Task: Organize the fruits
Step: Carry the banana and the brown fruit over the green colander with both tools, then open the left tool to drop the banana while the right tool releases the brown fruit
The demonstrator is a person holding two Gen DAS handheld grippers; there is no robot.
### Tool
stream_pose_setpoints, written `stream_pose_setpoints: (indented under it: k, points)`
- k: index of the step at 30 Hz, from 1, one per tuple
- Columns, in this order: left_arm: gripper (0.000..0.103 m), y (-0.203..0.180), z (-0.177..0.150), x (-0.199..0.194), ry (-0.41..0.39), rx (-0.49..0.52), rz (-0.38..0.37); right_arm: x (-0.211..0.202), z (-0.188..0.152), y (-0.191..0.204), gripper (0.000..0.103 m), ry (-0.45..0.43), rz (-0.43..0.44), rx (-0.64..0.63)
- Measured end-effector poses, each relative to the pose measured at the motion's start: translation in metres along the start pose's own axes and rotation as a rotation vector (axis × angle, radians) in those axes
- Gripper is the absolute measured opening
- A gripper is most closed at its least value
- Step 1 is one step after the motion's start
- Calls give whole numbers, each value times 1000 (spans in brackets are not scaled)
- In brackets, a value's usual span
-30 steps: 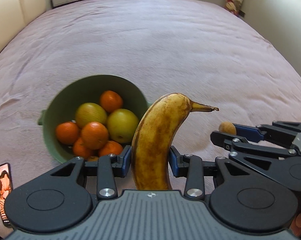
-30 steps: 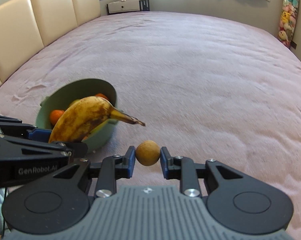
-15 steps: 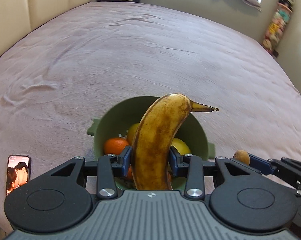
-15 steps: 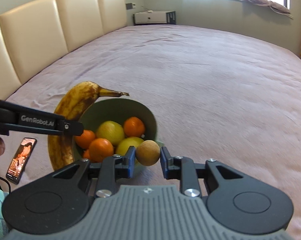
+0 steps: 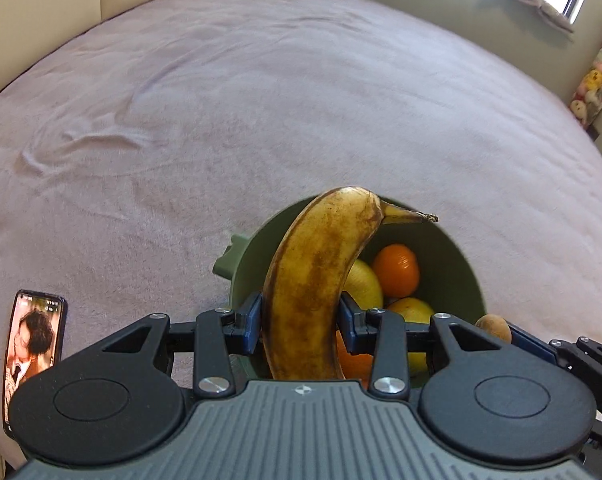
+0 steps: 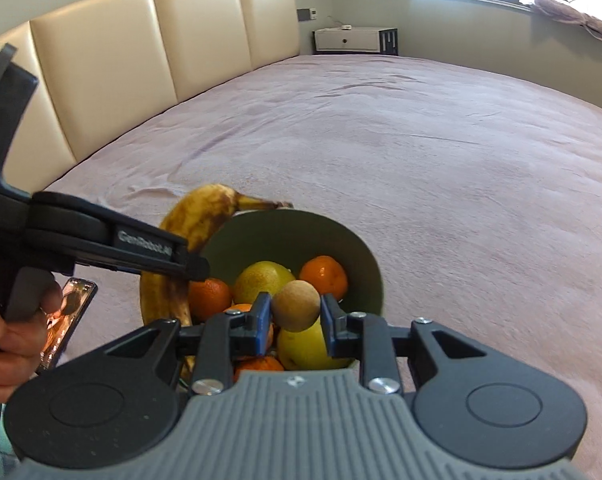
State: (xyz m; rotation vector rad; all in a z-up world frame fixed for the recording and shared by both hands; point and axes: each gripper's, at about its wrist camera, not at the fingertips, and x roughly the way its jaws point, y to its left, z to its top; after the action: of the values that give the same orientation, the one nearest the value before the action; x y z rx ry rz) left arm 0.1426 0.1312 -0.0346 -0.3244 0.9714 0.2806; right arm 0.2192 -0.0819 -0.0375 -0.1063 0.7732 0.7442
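My left gripper [image 5: 299,322] is shut on a spotted yellow banana [image 5: 321,276], which stands up with its stem to the right, over the near left part of a green bowl [image 5: 253,256]. The bowl holds several oranges [image 5: 396,270] and yellow-green citrus [image 5: 365,286]. My right gripper [image 6: 295,319] is shut on a small round brown fruit [image 6: 295,305], held above the bowl's [image 6: 341,236] near side. In the right wrist view the banana [image 6: 197,220] and the left gripper [image 6: 189,264] hang over the bowl's left rim. The brown fruit [image 5: 494,325] peeks in at the left wrist view's right.
The bowl sits on a wide pink bedspread [image 6: 441,152] with ripples to its left. A phone [image 5: 33,336] with a lit screen lies near the bed's front left edge. A cream padded headboard [image 6: 141,52] runs along the left, and a person's hand [image 6: 9,332] grips the left tool.
Both grippers have travelled left over the bed to the bowl. The banana and the brown fruit, earlier beside the bowl, now hang above it. Both grips are unchanged.
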Motion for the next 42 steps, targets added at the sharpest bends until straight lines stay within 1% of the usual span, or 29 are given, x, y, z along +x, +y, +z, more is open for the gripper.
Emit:
stream_pose_setpoints:
  k: [3, 9, 14, 19, 23, 26, 28, 29, 31, 32, 34, 39, 42]
  points:
    - [44, -2, -1, 7, 18, 0, 15, 10, -1, 1, 23, 19, 0, -13]
    - [44, -11, -4, 21, 37, 46, 63, 27, -5, 0, 23, 54, -15, -26]
    - [44, -13, -5, 25, 42, 60, 89, 32, -8, 1, 23, 70, -26, -40]
    - [44, -21, -7, 25, 34, 105, 108, 37, -12, 6, 23, 92, -35, -70]
    - [44, -28, -9, 25, 23, 148, 129, 41, -12, 10, 23, 125, -47, -91]
    - [44, -31, -10, 24, 18, 167, 140, 44, -11, 10, 23, 164, -43, -80]
    - [51, -31, -11, 24, 17, 170, 142, 45, -13, 10, 23, 181, -40, -75]
    - [52, -32, -11, 23, 16, 173, 140, 46, -14, 11, 23, 186, -39, -76]
    - [58, -33, -12, 21, 8, 186, 140, 47, -14, 12, 23, 190, -38, -80]
    - [60, -34, -12, 21, 3, 194, 146, 47, -14, 13, 23, 192, -37, -83]
    - [67, -36, -14, 20, -7, 214, 161, 47, -14, 14, 23, 197, -43, -93]
    - [73, -38, -15, 17, -18, 237, 172, 50, -15, 18, 22, 198, -65, -128]
    - [73, -39, -16, 14, -28, 242, 168, 51, -16, 20, 22, 197, -74, -145]
